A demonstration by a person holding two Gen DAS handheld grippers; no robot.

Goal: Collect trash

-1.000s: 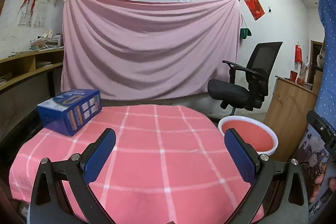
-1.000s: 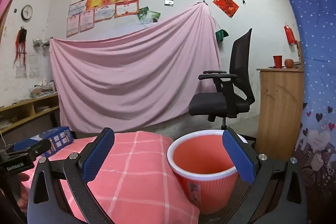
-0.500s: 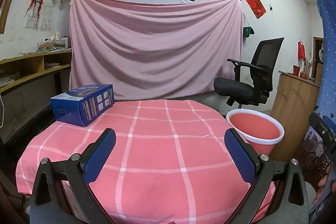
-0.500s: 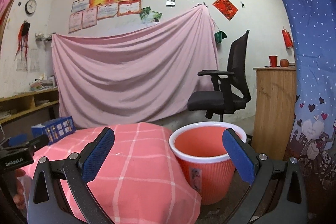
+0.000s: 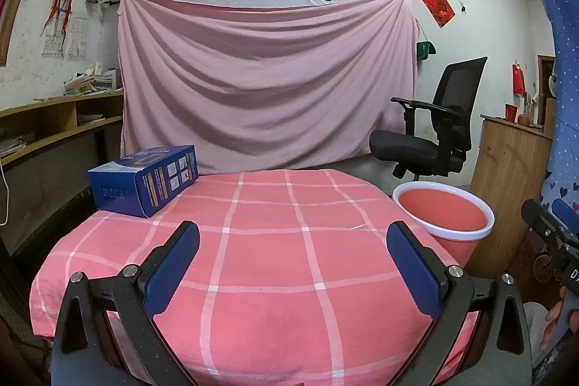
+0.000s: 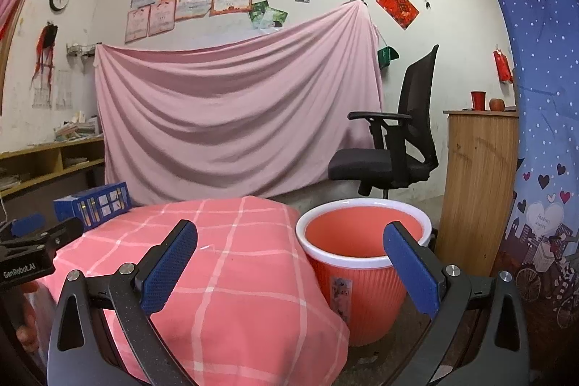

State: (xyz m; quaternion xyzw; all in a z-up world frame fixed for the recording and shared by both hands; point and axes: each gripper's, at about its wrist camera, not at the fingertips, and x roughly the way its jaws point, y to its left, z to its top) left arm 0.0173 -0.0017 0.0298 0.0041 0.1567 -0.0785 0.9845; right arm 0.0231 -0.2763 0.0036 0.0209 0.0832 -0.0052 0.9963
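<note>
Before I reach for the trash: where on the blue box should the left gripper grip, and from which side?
Probably grip the blue box across its two long side faces, coming from above. It lies flat on the checked tablecloth at the far left, nothing around it. The open left gripper looks wide enough.

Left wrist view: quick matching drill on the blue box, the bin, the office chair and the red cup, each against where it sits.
Things:
1. blue box
2. orange bin
3. office chair
4. red cup

Places:
A. on the wooden cabinet
B. on the floor beside the table's right edge
C. far left of the checked tablecloth
D. in front of the pink sheet

Pairs: 1-C, 2-B, 3-D, 4-A
</note>
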